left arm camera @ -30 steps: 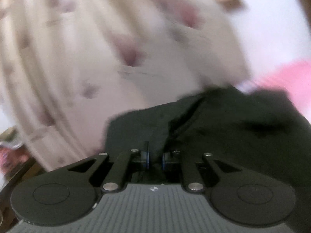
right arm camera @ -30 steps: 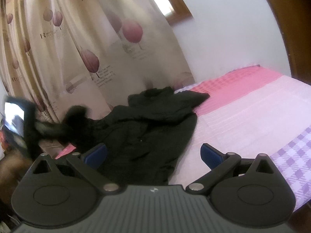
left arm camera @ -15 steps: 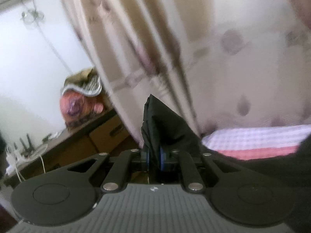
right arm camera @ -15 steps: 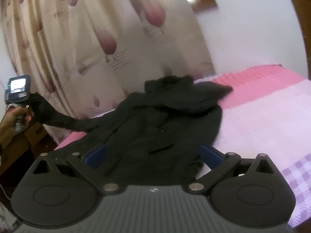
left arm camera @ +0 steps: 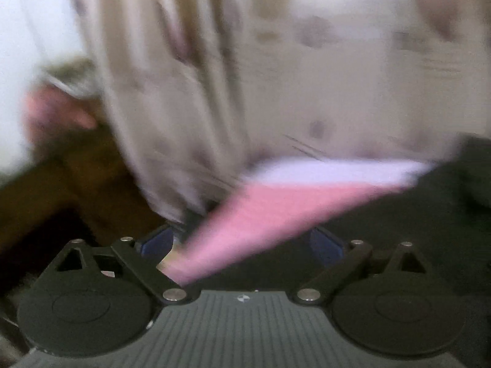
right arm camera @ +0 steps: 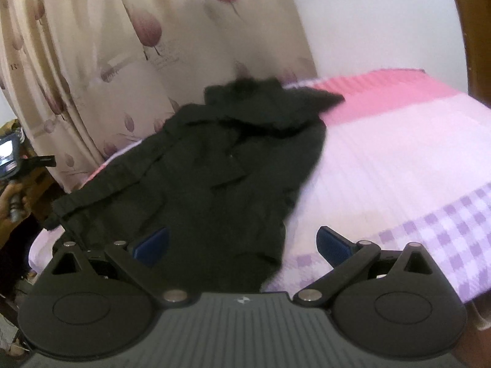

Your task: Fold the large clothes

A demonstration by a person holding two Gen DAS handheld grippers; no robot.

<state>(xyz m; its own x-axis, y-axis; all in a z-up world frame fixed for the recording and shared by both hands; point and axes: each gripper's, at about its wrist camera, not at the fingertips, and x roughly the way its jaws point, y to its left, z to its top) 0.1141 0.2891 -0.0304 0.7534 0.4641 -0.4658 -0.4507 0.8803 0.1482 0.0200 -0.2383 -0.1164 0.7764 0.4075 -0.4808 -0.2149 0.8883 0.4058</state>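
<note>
Black jacket (right arm camera: 233, 165) on bed (right arm camera: 399, 159): soft, bulky, prob heavy-ish. Left gripper (left arm camera: 242, 242), right gripper (right arm camera: 242, 242) both released, empty. Grab sleeve cuff (right arm camera: 56, 211) at 9 o'clock.

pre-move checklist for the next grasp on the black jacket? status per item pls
1. Left gripper open, nothing between its fingers: ok.
2. Right gripper open and empty: ok.
3. Black jacket spread on the bed: ok.
4. Sleeve fully on the bed: not ok, its end hangs past the edge.
5. Left wrist view sharp enough to aim: not ok, motion-blurred.
6. Jacket smooth: not ok, the collar area is bunched.
</note>
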